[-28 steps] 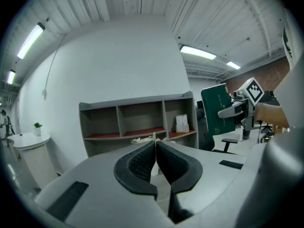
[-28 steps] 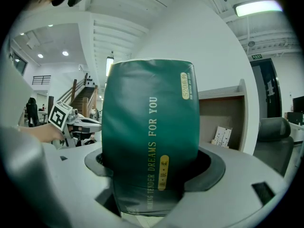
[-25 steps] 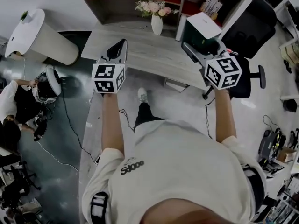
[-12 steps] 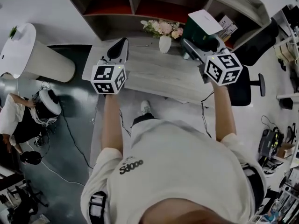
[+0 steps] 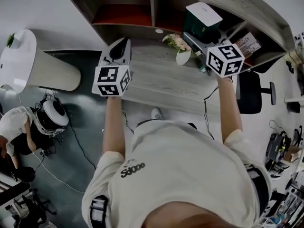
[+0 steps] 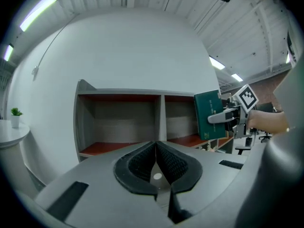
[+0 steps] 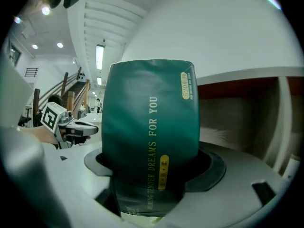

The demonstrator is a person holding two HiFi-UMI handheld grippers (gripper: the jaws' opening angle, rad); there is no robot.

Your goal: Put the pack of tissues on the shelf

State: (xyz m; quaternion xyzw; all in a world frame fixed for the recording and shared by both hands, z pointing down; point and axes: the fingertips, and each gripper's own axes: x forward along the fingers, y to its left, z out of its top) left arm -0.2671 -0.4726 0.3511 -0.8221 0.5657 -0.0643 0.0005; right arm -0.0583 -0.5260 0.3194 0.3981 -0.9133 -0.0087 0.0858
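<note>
The pack of tissues (image 5: 201,21), dark green with a white end, is held upright in my right gripper (image 5: 199,36), which is shut on it. The pack (image 7: 150,127) fills the right gripper view, with the wooden shelf (image 7: 247,103) behind it to the right. In the head view it hangs in front of the right compartment of the shelf (image 5: 142,14), above the desk (image 5: 156,82). My left gripper (image 5: 119,46) hovers over the desk's left end, its jaws (image 6: 156,161) shut with nothing between them. From the left gripper view the pack (image 6: 209,115) shows at the shelf's right compartment.
A white vase of flowers (image 5: 180,53) stands on the desk just below the pack. Cards or books (image 5: 247,44) lean in the shelf's far right bay. A white round stand (image 5: 33,56) is at left, an office chair (image 5: 251,91) at right, a seated person (image 5: 14,132) and cables at lower left.
I have come closer to the shelf. My right gripper has carried the pack up and forward, from over the desk to the shelf's right compartment. The left gripper stays shut over the desk.
</note>
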